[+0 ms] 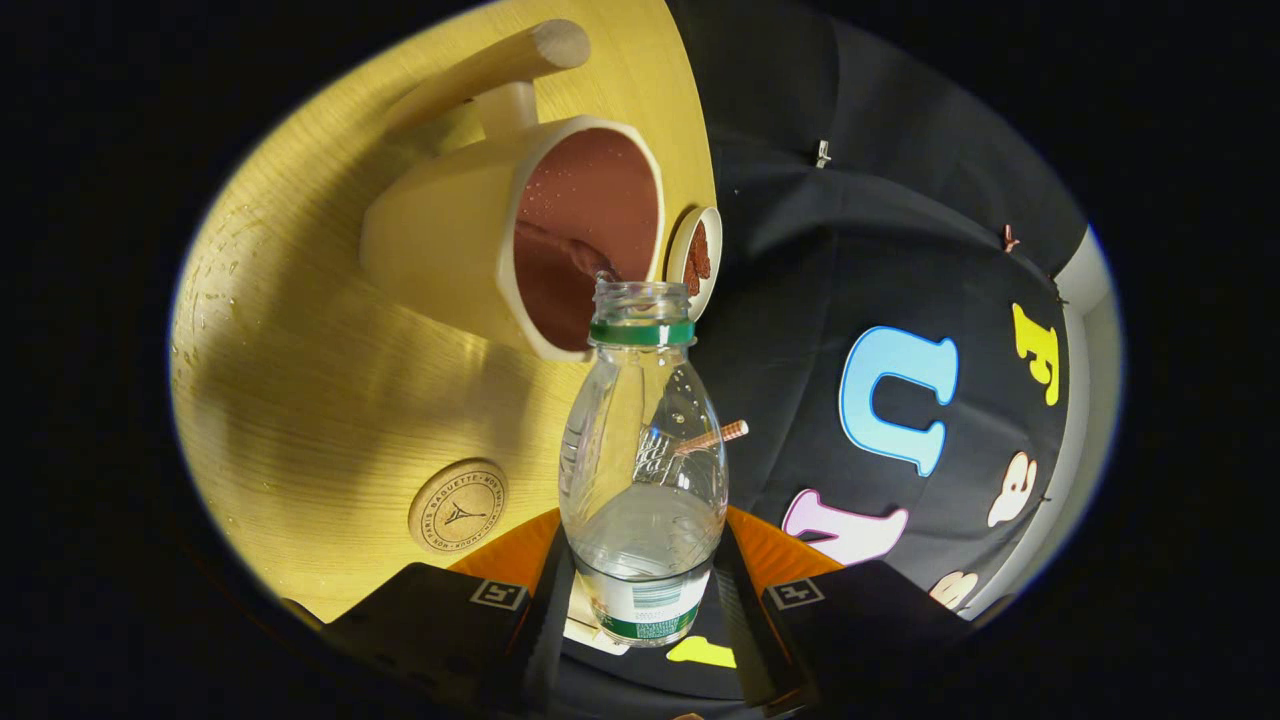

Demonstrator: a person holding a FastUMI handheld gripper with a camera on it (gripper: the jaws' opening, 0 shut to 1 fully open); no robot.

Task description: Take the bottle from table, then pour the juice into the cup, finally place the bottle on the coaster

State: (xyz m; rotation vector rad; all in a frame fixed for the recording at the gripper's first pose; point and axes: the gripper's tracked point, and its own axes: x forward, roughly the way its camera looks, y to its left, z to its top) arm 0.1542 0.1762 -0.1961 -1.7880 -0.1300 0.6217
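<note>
Gripper view: the hand-held gripper [640,600] is closed on the clear plastic bottle with a green neck ring [642,470], one finger on each side of its lower body.
Bottle: tipped over, mouth forward at the cup, a little liquid left near its base; it looks nearly emptied.
Coaster: the round cork coaster [458,505] lies just beside the fingers on the pale wooden table [300,380], with bare wood around it.
Cup: the cream faceted mug with a wooden handle [520,230], just beyond the mouth, holds brown juice.
Edge: the table edge runs close behind the cup; a small dish [696,262] sits there.
</note>
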